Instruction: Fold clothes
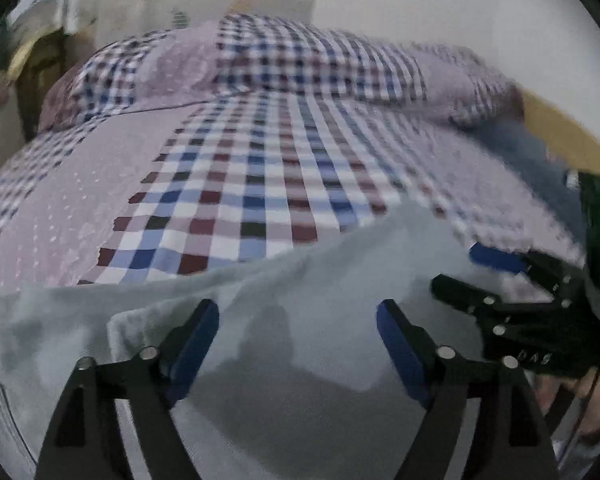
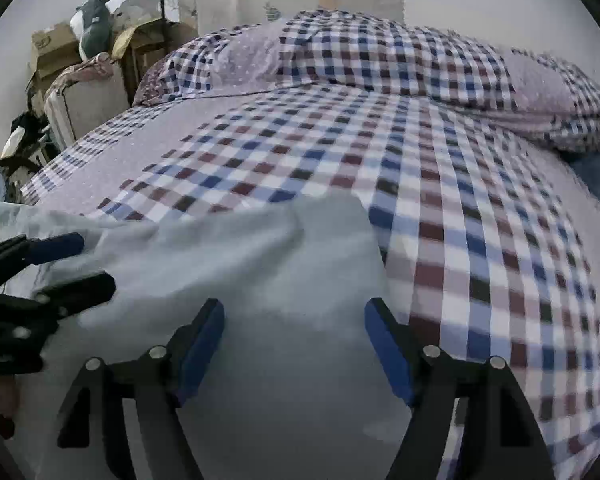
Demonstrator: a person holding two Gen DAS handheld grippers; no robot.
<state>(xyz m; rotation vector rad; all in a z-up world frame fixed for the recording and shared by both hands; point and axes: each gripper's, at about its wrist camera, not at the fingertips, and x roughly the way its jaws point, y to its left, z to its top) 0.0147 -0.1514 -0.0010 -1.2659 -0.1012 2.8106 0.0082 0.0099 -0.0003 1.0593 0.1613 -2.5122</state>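
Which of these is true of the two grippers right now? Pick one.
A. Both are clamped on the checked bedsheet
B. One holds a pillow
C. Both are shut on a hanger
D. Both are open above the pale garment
D: the left gripper and the right gripper each show blue pads spread wide apart, with only the pale garment visible between them.

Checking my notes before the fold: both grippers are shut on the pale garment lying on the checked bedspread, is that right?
Not quite. Both the left gripper and right gripper are open, jaws spread above the pale garment, as each wrist view shows. The garment does lie on the checked bedspread.
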